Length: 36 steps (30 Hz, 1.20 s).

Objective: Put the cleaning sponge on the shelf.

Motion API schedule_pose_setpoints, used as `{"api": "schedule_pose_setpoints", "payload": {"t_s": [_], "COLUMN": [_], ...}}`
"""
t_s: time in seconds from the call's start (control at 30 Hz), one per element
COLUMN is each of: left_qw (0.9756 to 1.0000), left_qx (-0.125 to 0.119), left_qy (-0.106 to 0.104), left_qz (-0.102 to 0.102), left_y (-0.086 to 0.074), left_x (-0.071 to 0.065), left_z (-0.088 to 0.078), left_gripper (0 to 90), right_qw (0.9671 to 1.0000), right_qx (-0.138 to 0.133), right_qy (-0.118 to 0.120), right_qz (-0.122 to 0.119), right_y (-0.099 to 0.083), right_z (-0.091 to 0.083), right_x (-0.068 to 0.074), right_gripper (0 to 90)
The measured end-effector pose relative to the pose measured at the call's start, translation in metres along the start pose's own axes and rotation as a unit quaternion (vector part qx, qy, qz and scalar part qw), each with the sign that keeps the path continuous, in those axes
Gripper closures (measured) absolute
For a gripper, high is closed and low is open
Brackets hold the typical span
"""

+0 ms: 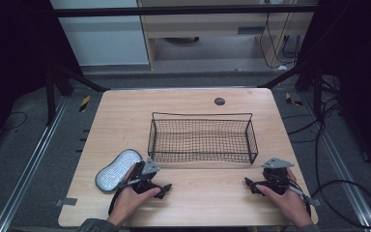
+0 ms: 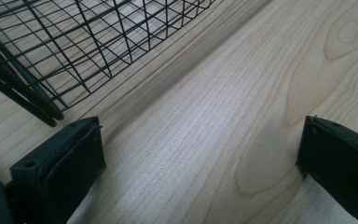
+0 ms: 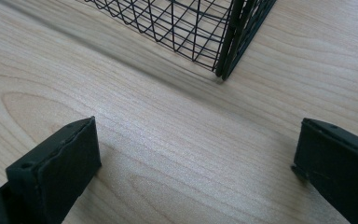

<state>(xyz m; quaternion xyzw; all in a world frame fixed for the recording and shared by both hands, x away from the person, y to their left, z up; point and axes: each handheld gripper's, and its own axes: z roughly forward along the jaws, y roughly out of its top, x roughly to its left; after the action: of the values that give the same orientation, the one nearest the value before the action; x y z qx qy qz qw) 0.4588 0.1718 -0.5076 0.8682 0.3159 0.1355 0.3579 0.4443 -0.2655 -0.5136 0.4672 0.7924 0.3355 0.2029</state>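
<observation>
— Resting both tools on the table (image 1: 125, 104), are we? Our left gripper (image 1: 165, 189) lies near the front edge with its tips turned inward, and our right gripper (image 1: 249, 184) mirrors it on the other side.

— Yes, and both stand wide open. In the left gripper view we see bare wood between the jaws; the right gripper view shows the same. Neither holds anything.

— So where's the thing we're after?

— We'd judge it's the grey pad (image 1: 119, 169), lying flat just left of our left hand (image 1: 134, 198), close to the near-left corner of the basket (image 1: 202, 117) but not touching it. What the pad is exactly we can't tell from the high view; its top looks dotted or textured.

— And the basket?

— Black wire, set across the middle of the table, long side toward us. It's empty: we see only wood grain through the mesh in all three views.

— Why sit like this?

— Our guess is a ready stance: jaws spread, hands either side, the basket within easy reach of both.
</observation>
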Motion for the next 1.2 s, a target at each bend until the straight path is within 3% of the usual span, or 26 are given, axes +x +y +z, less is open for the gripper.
{"api": "schedule_pose_setpoints", "payload": {"t_s": [0.27,0.37,0.53,0.6,0.67,0.7,0.77,0.83,0.97,1.03,1.13,1.2], "left_qw": [0.9989,0.9992,0.9983,0.997,0.9967,0.9967,0.9957,0.9957,0.9917,0.9913,0.9902,0.9895], "left_qx": [-0.042,-0.036,-0.035,-0.024,-0.015,-0.015,0.015,0.028,0.074,0.083,0.099,0.117], "left_qy": [-0.001,0.009,0.044,0.073,0.079,0.079,0.09,0.083,0.101,0.093,0.09,0.073], "left_qz": [-0.018,-0.015,-0.011,0.007,-0.004,-0.004,-0.018,-0.031,-0.031,-0.041,-0.038,-0.044], "left_y": [0.007,0.005,0.008,0.014,0.018,0.018,0.021,0.02,0.014,0.01,0.006,0.003], "left_x": [0.0,0.0,0.01,0.018,0.031,0.031,0.047,0.057,0.073,0.077,0.079,0.082], "left_z": [-0.025,-0.036,-0.06,-0.071,-0.081,-0.081,-0.088,-0.089,-0.087,-0.085,-0.084,-0.083], "left_gripper": [4.0,5.0,5.5,5.6,5.6,5.5,6.0,6.2,4.7,4.2,4.2,4.4], "right_qw": [1.0,1.0,1.0,1.0,1.0,1.0,1.0,1.0,1.0,1.0,1.0,1.0], "right_qx": [0.0,-0.001,-0.001,-0.001,-0.001,-0.001,-0.001,0.0,0.0,-0.001,0.0,0.0], "right_qy": [0.0,0.0,0.0,-0.001,-0.001,-0.001,0.0,-0.001,0.004,0.003,0.004,0.004], "right_qz": [0.001,0.001,0.001,-0.002,-0.001,-0.002,-0.001,-0.003,0.002,0.0,0.001,0.001], "right_y": [0.0,-0.001,-0.001,-0.001,-0.001,-0.001,-0.001,-0.002,-0.002,-0.002,-0.002,-0.002], "right_z": [0.0,-0.001,-0.001,-0.001,-0.001,-0.001,-0.001,-0.001,-0.002,-0.002,-0.002,-0.002], "right_x": [0.0,0.001,0.001,0.001,0.001,0.001,0.001,0.001,0.002,0.002,0.002,0.002], "right_gripper": [0.5,0.5,0.5,0.5,0.5,0.5,0.5,0.5,0.5,0.5,0.5,0.5]}}
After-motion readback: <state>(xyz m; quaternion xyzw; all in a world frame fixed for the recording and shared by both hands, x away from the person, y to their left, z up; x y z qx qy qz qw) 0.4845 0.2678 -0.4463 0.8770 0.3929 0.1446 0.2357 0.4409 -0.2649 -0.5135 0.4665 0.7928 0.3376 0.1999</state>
